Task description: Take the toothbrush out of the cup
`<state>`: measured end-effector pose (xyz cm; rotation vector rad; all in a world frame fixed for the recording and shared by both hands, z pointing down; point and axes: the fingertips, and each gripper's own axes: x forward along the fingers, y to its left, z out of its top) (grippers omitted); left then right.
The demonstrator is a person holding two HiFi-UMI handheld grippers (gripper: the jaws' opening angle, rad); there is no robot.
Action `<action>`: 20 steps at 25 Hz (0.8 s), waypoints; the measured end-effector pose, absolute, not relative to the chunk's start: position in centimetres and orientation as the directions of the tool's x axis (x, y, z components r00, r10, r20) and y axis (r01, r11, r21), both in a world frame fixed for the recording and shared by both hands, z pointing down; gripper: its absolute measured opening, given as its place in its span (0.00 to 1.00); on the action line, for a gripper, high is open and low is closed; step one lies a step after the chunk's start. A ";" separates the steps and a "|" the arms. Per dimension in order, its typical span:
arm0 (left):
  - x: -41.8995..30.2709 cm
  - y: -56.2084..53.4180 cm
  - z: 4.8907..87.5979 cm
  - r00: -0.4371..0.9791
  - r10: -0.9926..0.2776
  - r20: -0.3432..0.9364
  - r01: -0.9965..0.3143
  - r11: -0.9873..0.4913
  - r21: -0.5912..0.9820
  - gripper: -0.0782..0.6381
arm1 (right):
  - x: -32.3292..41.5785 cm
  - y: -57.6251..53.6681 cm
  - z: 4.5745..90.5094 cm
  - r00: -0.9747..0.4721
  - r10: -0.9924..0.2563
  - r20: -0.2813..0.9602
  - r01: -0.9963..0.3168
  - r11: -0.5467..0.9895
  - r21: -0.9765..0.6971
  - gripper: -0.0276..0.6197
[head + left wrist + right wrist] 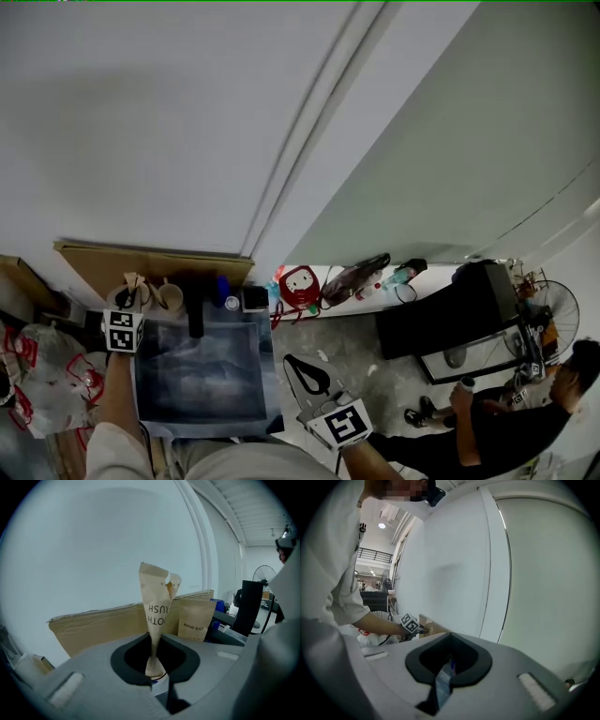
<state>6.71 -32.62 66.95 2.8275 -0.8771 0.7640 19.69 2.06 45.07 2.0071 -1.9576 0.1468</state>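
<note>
The toothbrush is a slim kraft-paper packet [157,606] printed with upside-down lettering. It stands upright with its lower end pinched between the jaws of my left gripper [153,667], which is shut on it. In the head view the packet [135,281] pokes up beyond the left gripper [129,302] at the table's far left, beside a pale round cup [170,297]. Whether the packet's tip is still inside a cup is hidden. My right gripper [302,364] hovers off the table's right edge, shut with nothing in it; through its jaws [449,667] only the blue mat shows.
A blue-grey mat [202,370] covers the table. A cardboard sheet [155,261] leans on the wall behind a kraft pouch [196,619], a dark bottle [195,317] and a small box [254,298]. Plastic bags [42,366] sit left. A person [525,422] and a fan [555,314] are right.
</note>
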 end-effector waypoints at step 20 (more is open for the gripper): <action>4.3 -29.6 59.1 0.723 -0.572 0.387 -0.580 -0.807 -0.108 0.15 | 18.3 1.7 44.2 -0.060 -0.968 0.244 -0.985 0.097 0.141 0.05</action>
